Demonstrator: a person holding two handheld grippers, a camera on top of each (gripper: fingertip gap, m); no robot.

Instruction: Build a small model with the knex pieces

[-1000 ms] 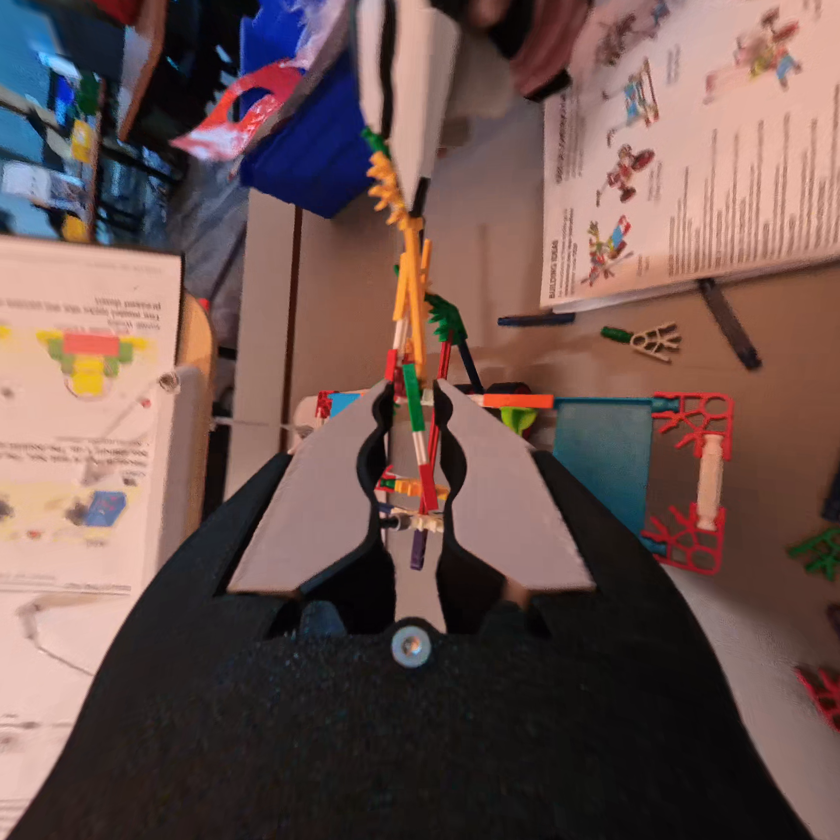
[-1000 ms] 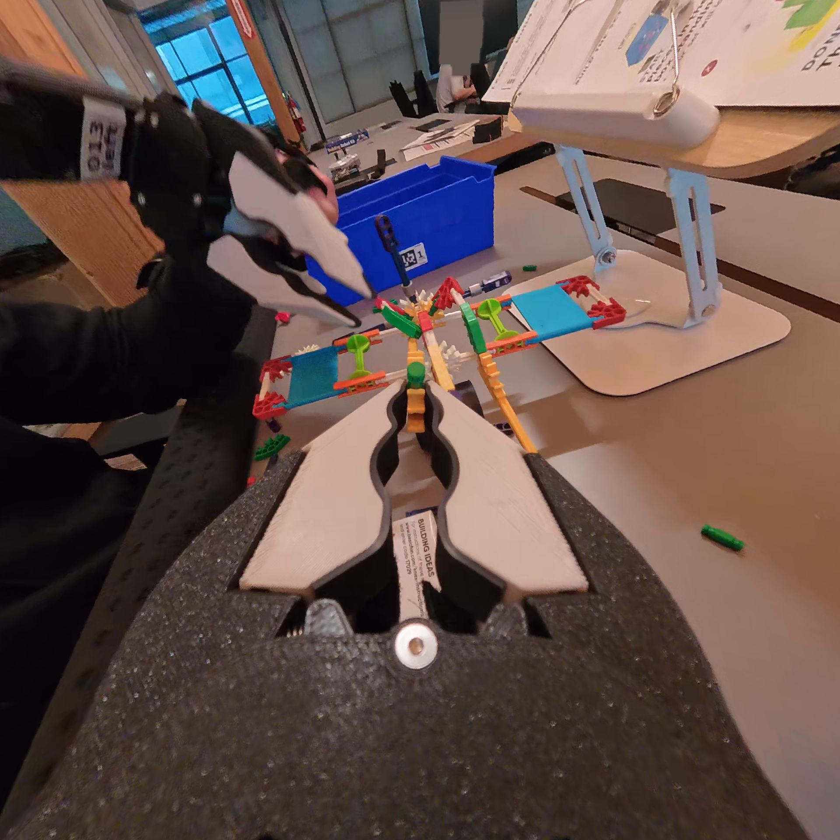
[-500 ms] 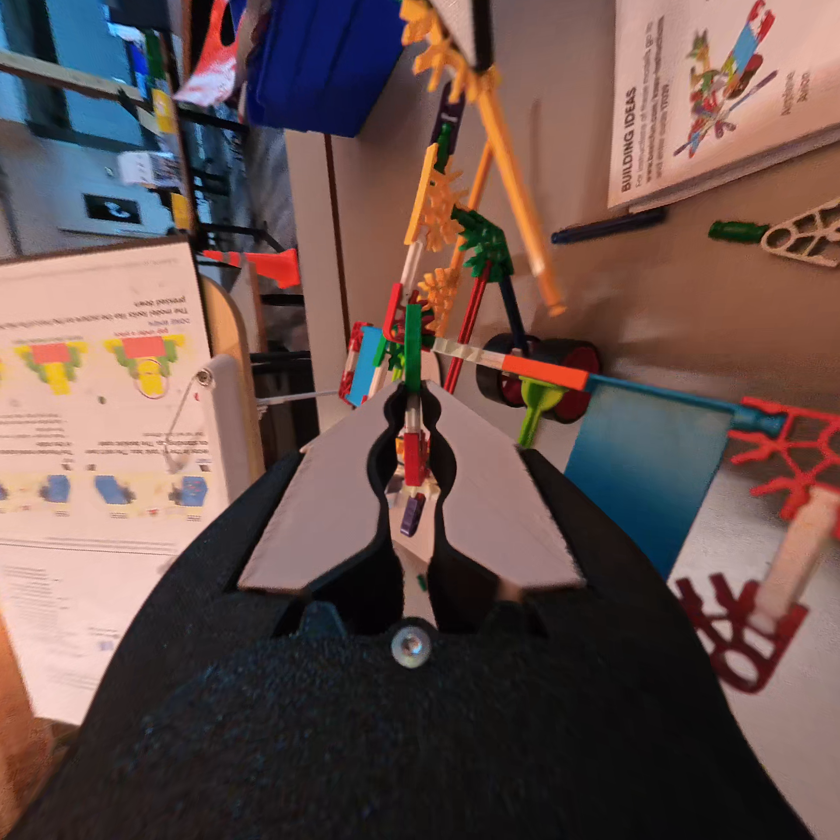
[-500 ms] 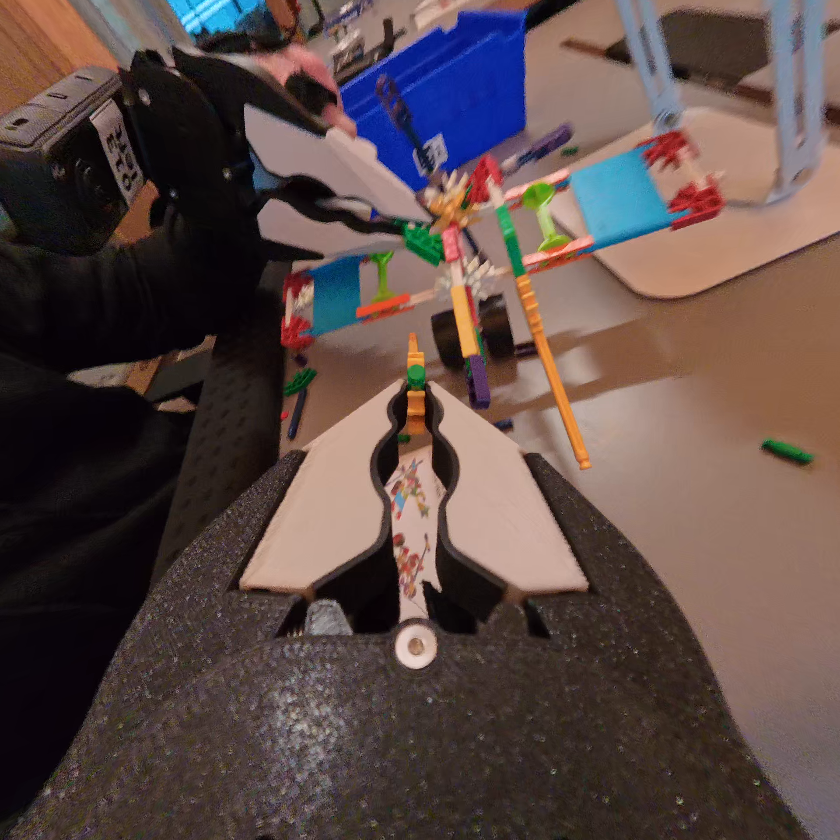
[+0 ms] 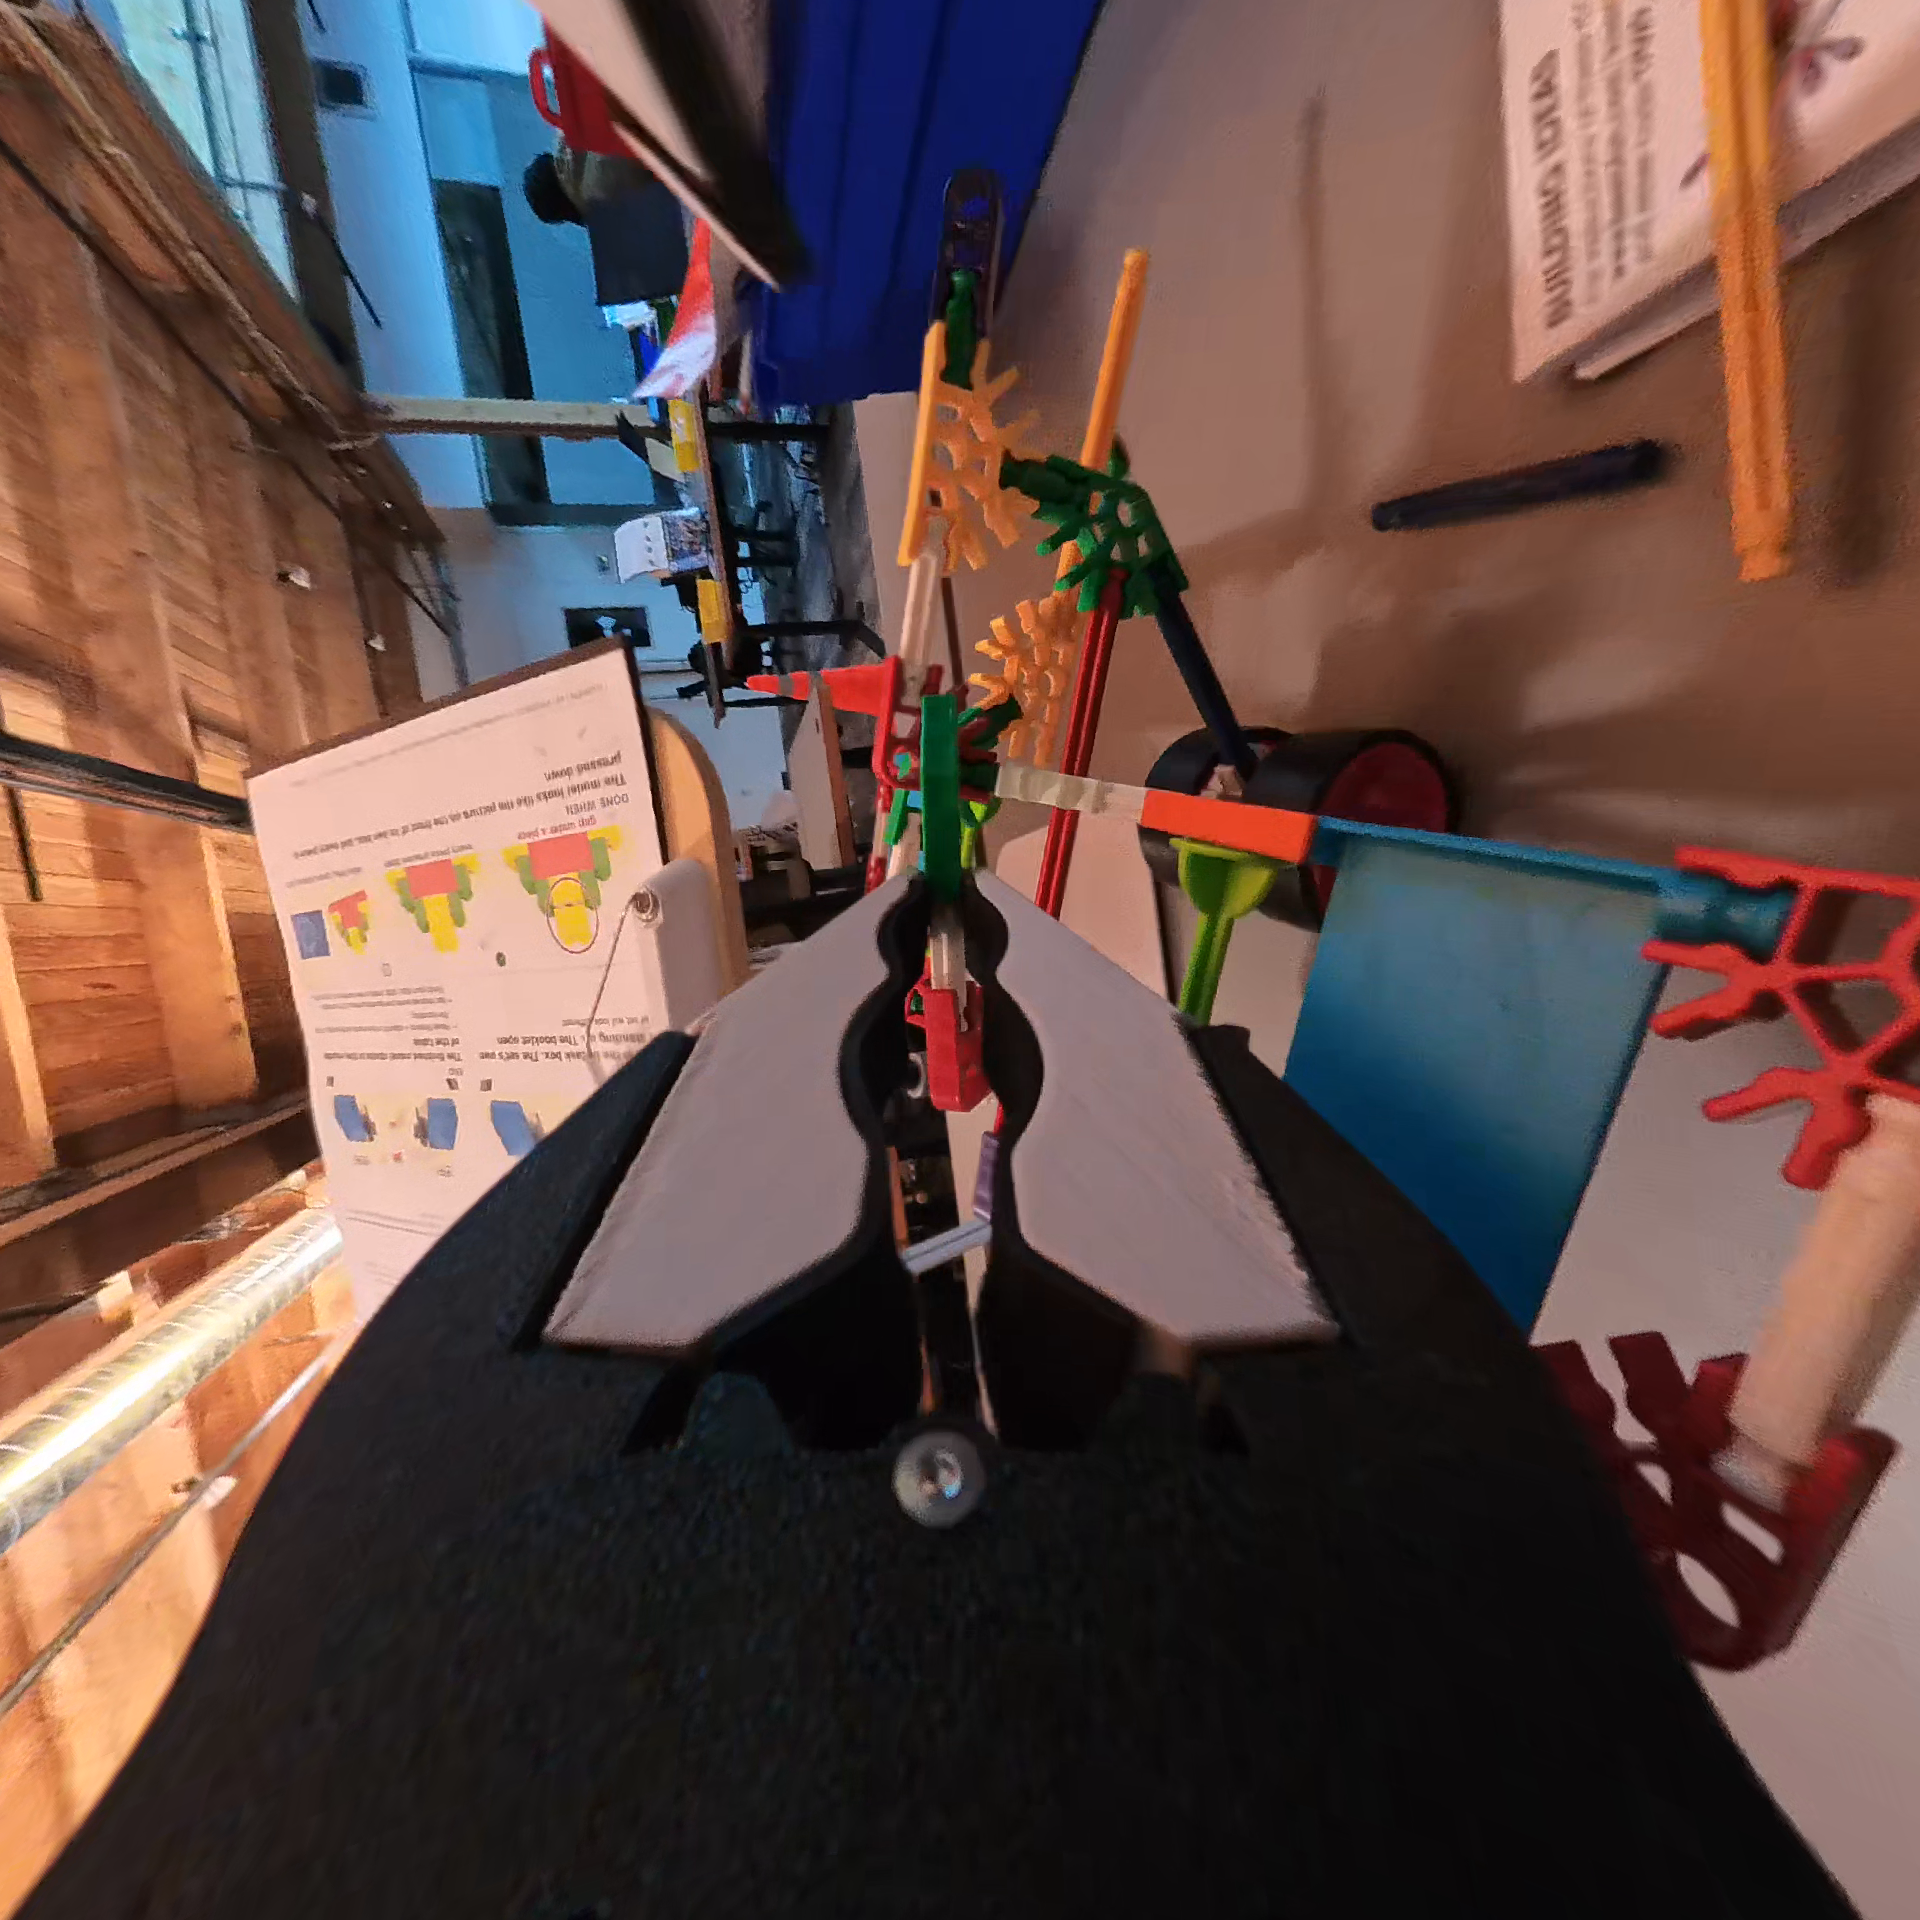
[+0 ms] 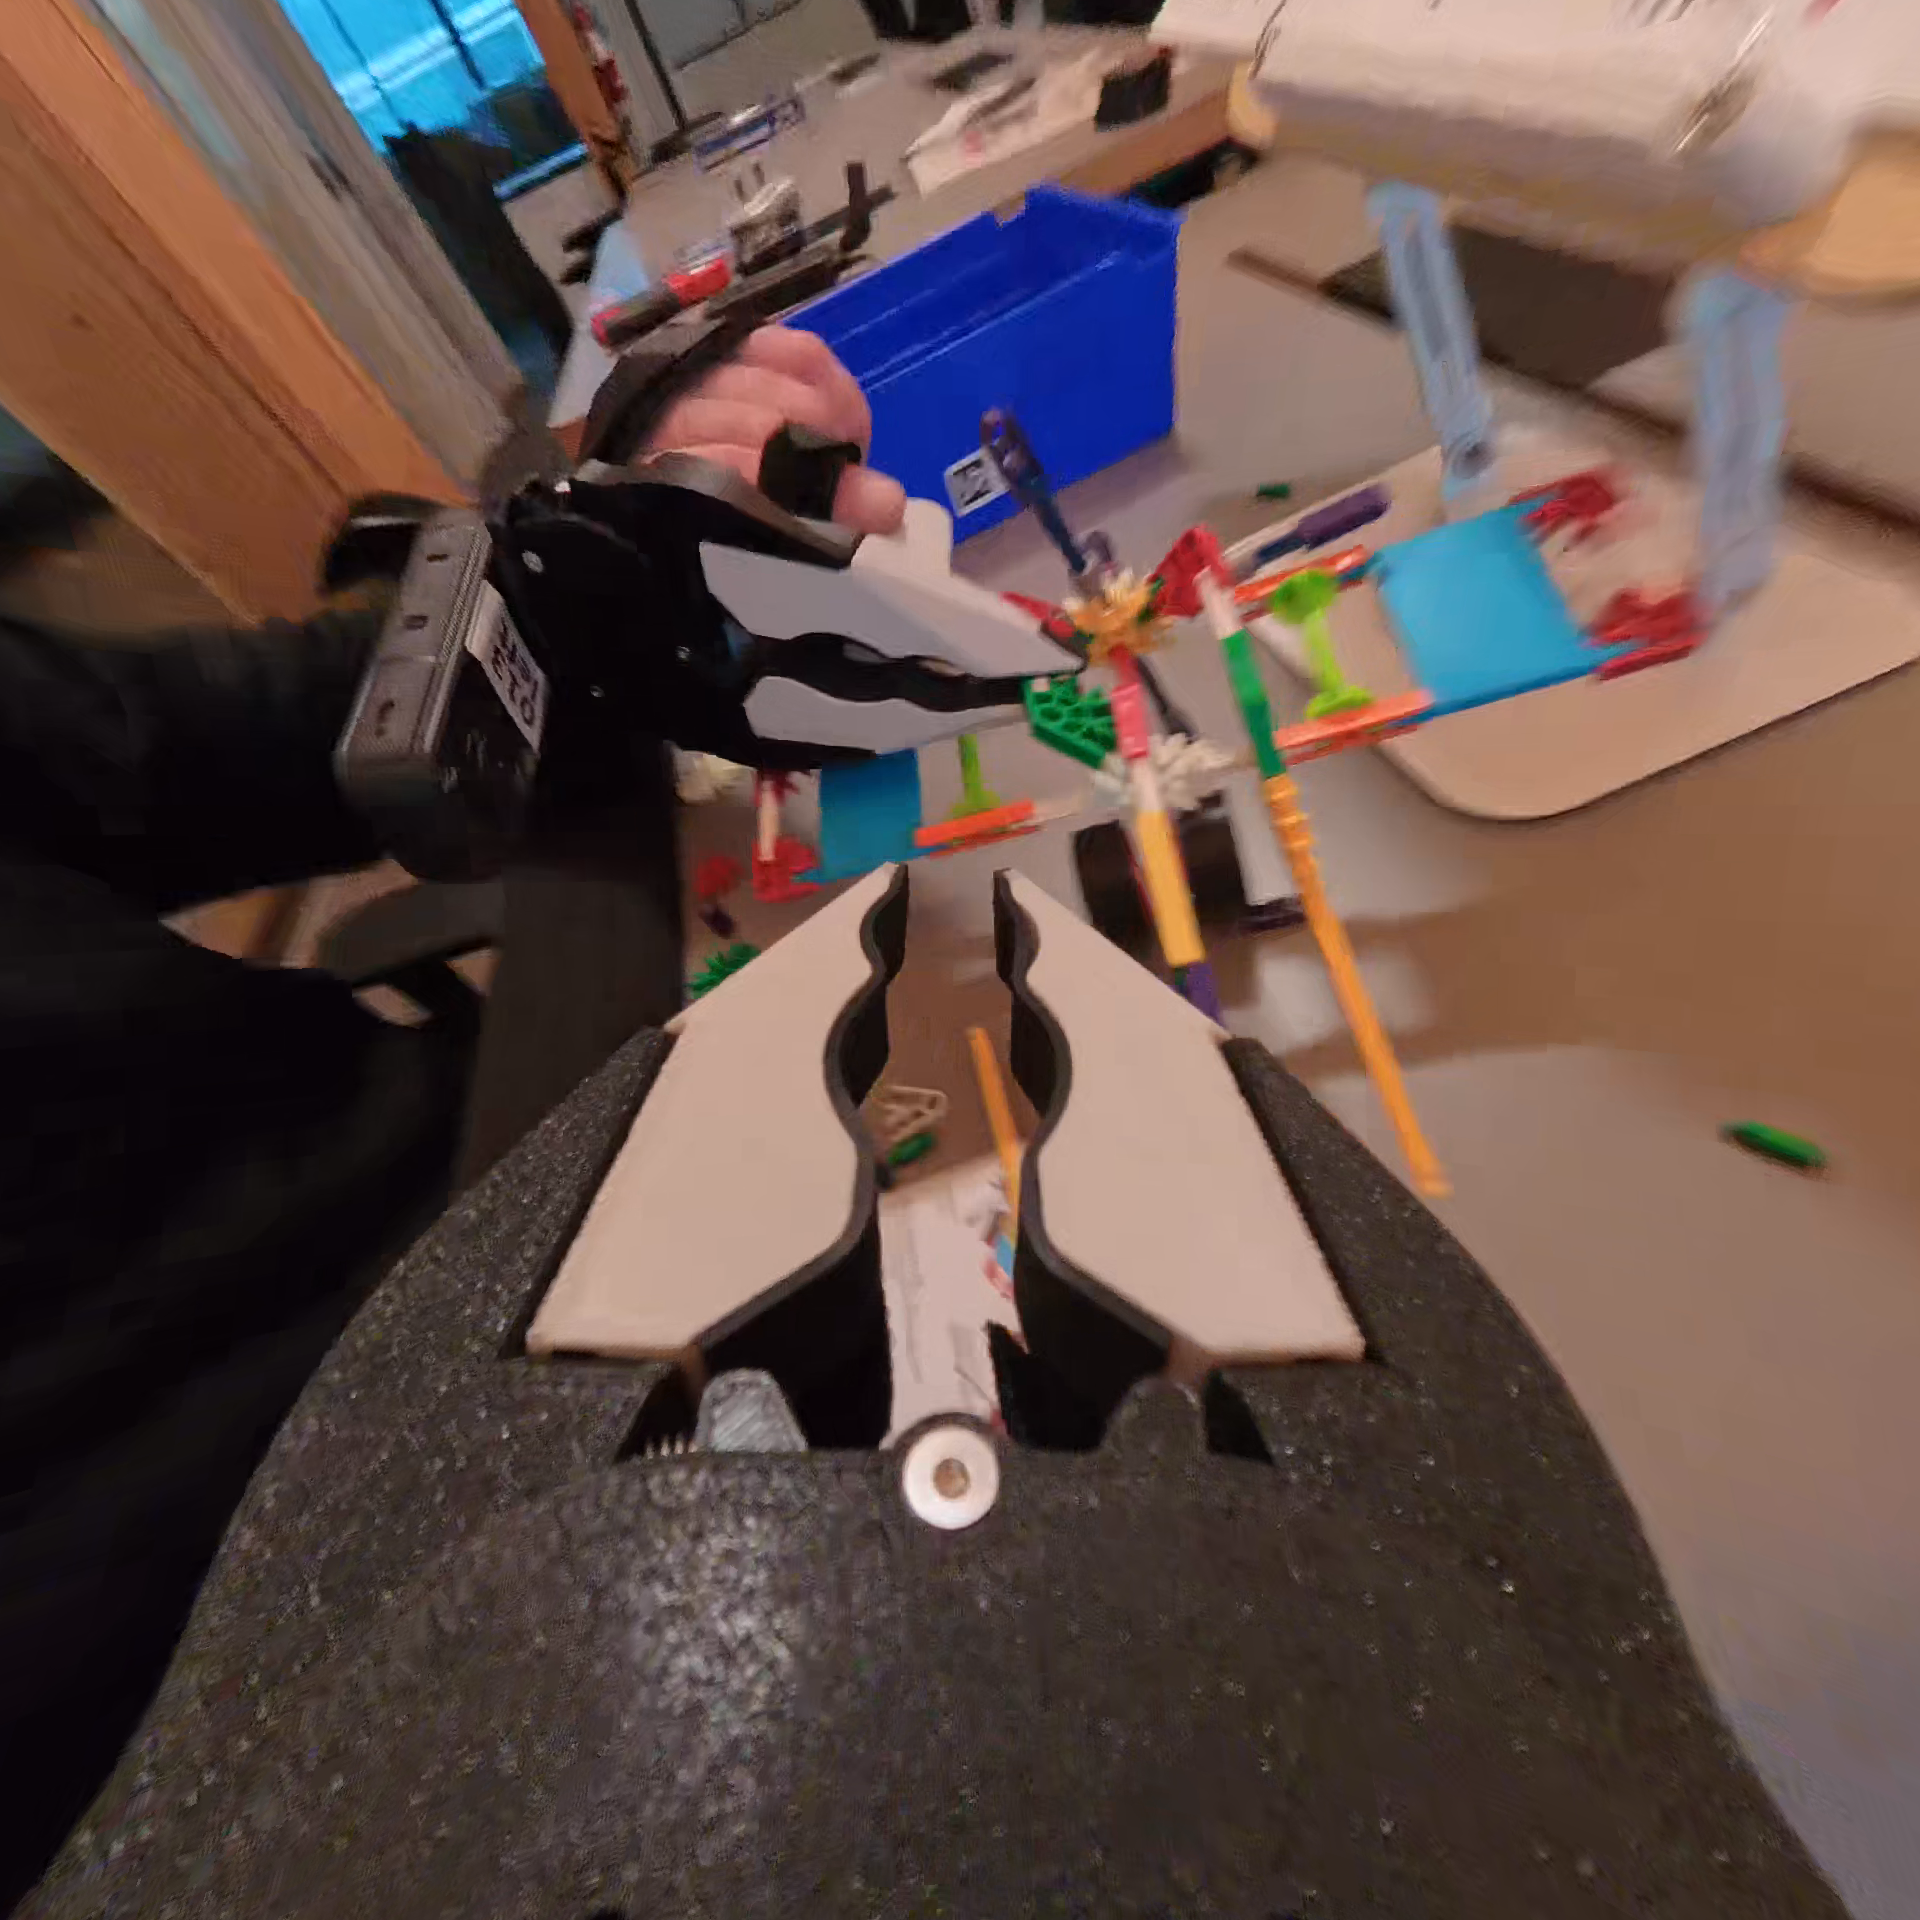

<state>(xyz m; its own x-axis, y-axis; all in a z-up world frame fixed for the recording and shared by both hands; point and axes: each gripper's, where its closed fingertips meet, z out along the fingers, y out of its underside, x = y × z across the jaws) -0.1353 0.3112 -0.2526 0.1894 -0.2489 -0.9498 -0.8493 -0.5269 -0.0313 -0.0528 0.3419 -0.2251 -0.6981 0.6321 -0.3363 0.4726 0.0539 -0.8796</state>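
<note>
The rod-and-connector model is pinched near its centre by the left gripper, w/ a green connector between the nearly closed tips; the model is seen lifted off the table. The right gripper is spread apart and holds nothing; it is placed just in front of the model, not touching. An orange rod lies below its tips, on a booklet. A blue bin and a white stand are found behind; wood panels at the left.

Red connector blurred, cut by right edge
</note>
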